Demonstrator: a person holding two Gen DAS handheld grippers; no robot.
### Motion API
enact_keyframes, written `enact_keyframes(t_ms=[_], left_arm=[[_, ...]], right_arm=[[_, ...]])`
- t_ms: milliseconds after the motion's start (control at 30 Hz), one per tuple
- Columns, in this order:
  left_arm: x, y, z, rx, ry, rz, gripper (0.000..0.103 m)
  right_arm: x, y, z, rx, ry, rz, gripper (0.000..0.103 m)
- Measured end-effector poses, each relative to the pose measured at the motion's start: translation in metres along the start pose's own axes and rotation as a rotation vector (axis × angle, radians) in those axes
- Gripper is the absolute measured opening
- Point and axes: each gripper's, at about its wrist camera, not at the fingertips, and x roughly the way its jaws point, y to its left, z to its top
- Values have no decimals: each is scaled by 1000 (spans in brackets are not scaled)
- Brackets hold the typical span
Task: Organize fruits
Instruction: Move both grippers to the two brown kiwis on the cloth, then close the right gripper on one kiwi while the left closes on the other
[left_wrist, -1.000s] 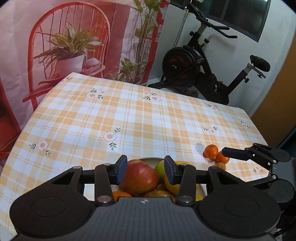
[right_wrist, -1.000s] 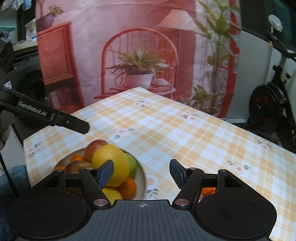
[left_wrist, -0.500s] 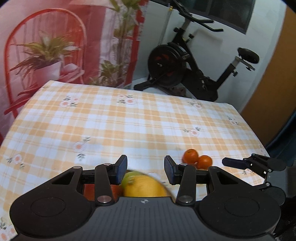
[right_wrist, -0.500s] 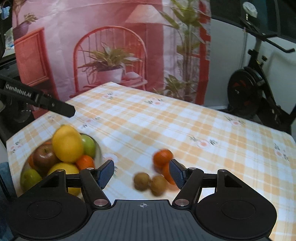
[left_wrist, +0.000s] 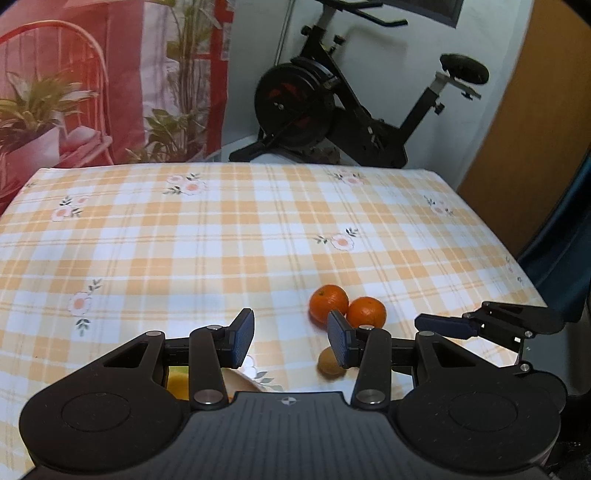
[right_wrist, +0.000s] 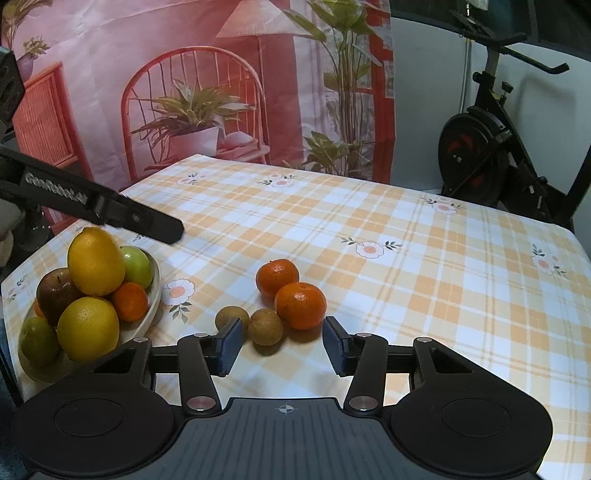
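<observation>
A checked orange-and-white tablecloth (right_wrist: 424, 280) with little flower prints covers the table. Behind it hangs a pink and red backdrop (right_wrist: 166, 74) printed with a cane chair, a potted plant and a lamp. Off to the side, a black exercise bike (left_wrist: 332, 110) stands against the pale wall, beside an orange-brown door (left_wrist: 535, 129).

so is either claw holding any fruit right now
No, both are empty. The left claw and right claw stand open above the tablecloth, the right one's jaws having just been closing.
</observation>
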Motion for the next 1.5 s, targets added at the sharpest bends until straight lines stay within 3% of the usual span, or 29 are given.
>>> enact_keyframes(t_ms=[167, 367, 900, 1000, 1500], left_arm=[[11, -6, 2, 20, 20, -7, 46], [22, -13, -3, 76, 45, -8, 41], [27, -5, -2, 61, 47, 10, 41], [27, -3, -2, 57, 50, 7, 41], [46, -20, -14, 94, 118, -76, 41]], right_arm=[[4, 1, -1, 8, -1, 13, 41], [18, 7, -6, 3, 19, 35, 30], [37, 12, -1, -38, 43, 45, 27], [39, 11, -1, -36, 45, 42, 21], [20, -2, -14, 9, 37, 32, 21]])
